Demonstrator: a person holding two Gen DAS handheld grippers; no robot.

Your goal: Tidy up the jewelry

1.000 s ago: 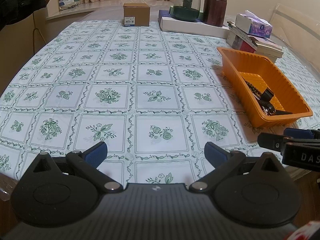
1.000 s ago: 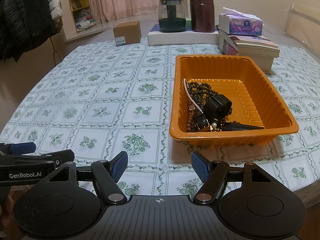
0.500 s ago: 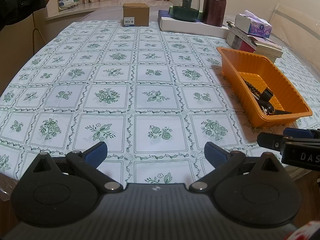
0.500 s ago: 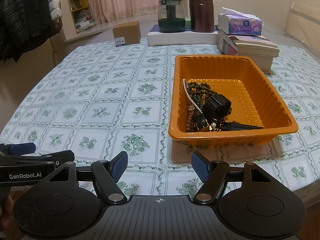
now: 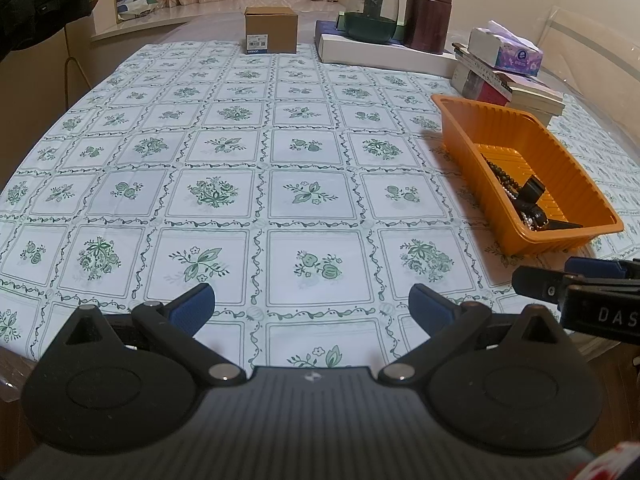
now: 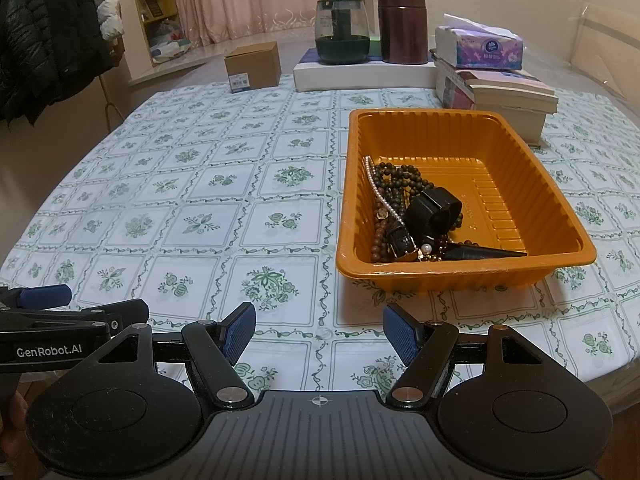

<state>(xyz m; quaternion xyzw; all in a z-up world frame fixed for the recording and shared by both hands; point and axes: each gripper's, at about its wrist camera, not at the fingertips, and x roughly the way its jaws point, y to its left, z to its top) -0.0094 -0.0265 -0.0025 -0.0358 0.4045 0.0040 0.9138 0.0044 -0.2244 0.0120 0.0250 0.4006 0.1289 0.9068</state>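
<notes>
Right wrist: jewelry (image 6: 408, 216) piled in orange tray (image 6: 560, 216); gripper (image 6: 320, 330) open, empty

A green-and-white floral checked tablecloth (image 6: 208, 184) bears a brown cardboard box (image 6: 252, 65) at its far edge, a flat white box (image 6: 360, 76) under a green glass jar (image 6: 342, 30) and maroon canister (image 6: 402, 24), and a purple tissue pack (image 6: 478, 48) atop stacked books (image 6: 504, 94).
</notes>
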